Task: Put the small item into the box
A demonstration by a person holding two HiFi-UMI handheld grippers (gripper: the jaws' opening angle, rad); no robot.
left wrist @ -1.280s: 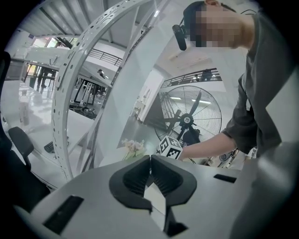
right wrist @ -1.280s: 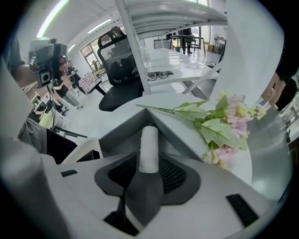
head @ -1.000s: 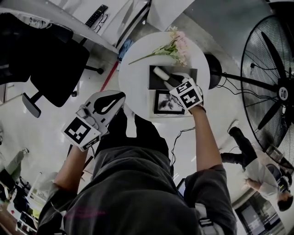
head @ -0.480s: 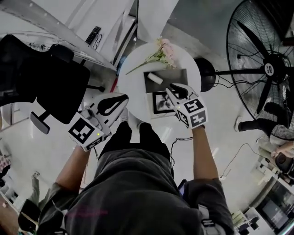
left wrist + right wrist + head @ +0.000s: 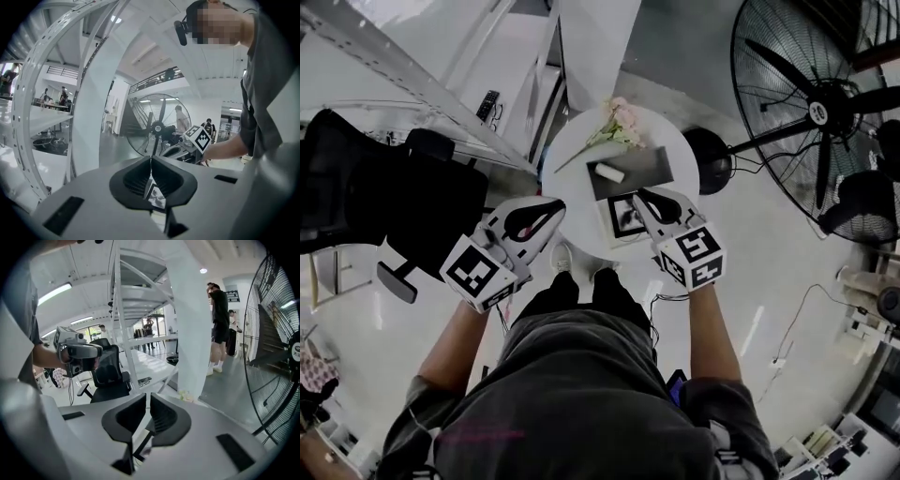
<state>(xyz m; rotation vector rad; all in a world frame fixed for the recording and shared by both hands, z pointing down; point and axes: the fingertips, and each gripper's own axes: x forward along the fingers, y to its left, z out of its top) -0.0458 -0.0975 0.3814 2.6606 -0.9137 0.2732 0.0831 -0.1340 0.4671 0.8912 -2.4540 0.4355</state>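
The small item [image 5: 610, 172] is seen lying inside the dark box [image 5: 652, 167] on the round tabletop [image 5: 572, 183]. The left gripper [image 5: 551, 211] is held with fingers clenched together, empty. The right gripper [image 5: 641, 199] fingers are closing, with nothing between them.

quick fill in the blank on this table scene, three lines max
The small item lies ___ the box.
The table is ___ in shape.
The right gripper, its jaws closing, holds ___.
Missing words: inside; round; nothing.
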